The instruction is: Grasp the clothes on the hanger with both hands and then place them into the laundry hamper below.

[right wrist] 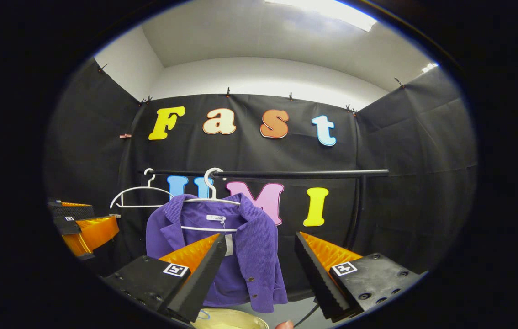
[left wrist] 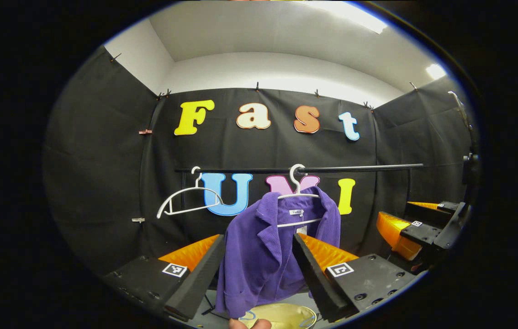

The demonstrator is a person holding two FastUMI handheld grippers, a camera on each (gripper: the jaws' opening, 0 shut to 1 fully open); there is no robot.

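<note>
Step in hand: we judged this to be the approach, before any grasp; the purple jacket (left wrist: pixel 268 246) hung untouched on its white hanger (left wrist: pixel 296 194).
Left gripper (left wrist: pixel 259 269): we held its jaws wide apart, with nothing between them but the view of the jacket farther off, framed at 12 o'clock of the fingers.
Right gripper (right wrist: pixel 261 269): its jaws also stood apart and empty; the jacket lay toward 10 o'clock in the right gripper view, off to the side of the gap.
Jacket position: it hung from the black rail (left wrist: pixel 300 169), collar open, one front panel drooping lower than the other.
Hamper: we saw a pale yellow rounded laundry hamper (left wrist: pixel 282 315) at 6 o'clock, directly under the jacket's hem.
Spare hanger: an empty white hanger (left wrist: pixel 188 201) hung tilted on the same rail, at 9 o'clock of the jacket.
Materials: the jacket looked like soft ribbed cloth, corduroy-like, with small buttons and a sewn neck label; the hangers were thin, smooth and rigid; the rail was a slim matte rod.
Next move, as we judged: bring both grippers forward to the shoulders, close on cloth at each side, lift it clear of the hanger, then lower it.
Risk: the limp fabric could snag on the hanger arms.
</note>
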